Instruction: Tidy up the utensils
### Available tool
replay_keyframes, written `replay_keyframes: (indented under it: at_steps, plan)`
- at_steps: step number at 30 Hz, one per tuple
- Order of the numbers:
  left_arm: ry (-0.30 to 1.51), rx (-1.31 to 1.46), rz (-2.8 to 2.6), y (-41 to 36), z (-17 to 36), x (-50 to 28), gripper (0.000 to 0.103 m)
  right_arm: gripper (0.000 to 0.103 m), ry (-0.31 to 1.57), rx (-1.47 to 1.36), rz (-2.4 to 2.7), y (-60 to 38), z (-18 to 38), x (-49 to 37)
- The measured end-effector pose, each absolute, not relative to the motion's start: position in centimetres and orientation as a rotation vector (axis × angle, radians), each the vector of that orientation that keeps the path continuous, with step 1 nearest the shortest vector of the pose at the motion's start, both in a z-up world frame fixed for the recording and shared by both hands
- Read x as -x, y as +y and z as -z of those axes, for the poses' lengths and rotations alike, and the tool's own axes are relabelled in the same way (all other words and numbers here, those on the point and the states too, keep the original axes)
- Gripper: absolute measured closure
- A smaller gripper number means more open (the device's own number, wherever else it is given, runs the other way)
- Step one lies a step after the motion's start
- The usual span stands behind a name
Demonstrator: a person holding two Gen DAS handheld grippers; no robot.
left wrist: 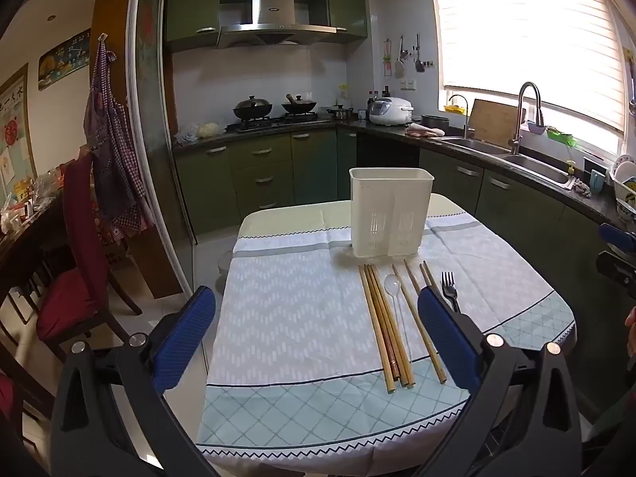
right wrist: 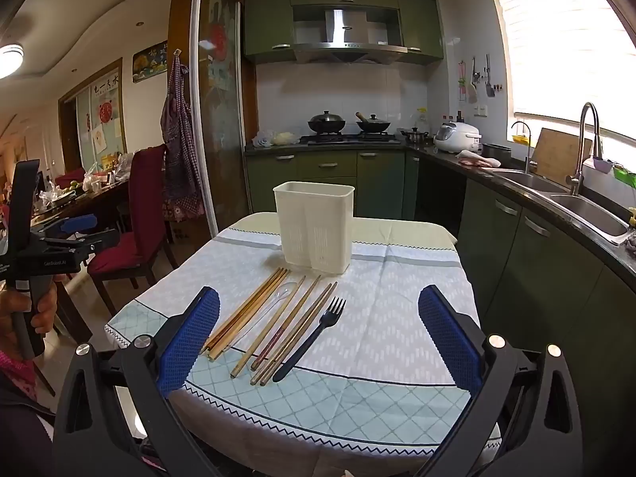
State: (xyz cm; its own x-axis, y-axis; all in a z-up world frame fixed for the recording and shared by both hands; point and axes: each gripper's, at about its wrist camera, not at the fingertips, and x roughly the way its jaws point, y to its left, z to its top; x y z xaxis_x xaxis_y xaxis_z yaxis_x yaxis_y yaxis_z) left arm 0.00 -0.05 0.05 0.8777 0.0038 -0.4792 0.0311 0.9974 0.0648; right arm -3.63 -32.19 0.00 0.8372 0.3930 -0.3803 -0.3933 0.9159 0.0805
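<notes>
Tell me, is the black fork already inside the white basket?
No, the black fork lies flat on the tablecloth in front of the white basket.

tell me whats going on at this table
A person holds a pair of tongs in each hand over a cloth-covered table. Both the left tongs and the right tongs are open and empty. Chopsticks, a clear spoon and a black fork lie in a row before an upright white holder. Nothing is sorted yet.

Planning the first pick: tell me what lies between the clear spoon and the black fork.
Only wooden chopsticks lie between the clear spoon and the black fork, several of them in a loose row on the tablecloth; the right wrist view shows it best.
</notes>
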Motion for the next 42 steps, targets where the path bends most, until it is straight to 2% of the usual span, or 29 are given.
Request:
replay_keyframes:
  at_steps: [42]
  plan:
    - [0.501, -0.049, 0.012, 0.6, -0.6, 0.1, 0.006, 0.004, 0.405, 0.008, -0.416, -32.0, 0.1, 3.7]
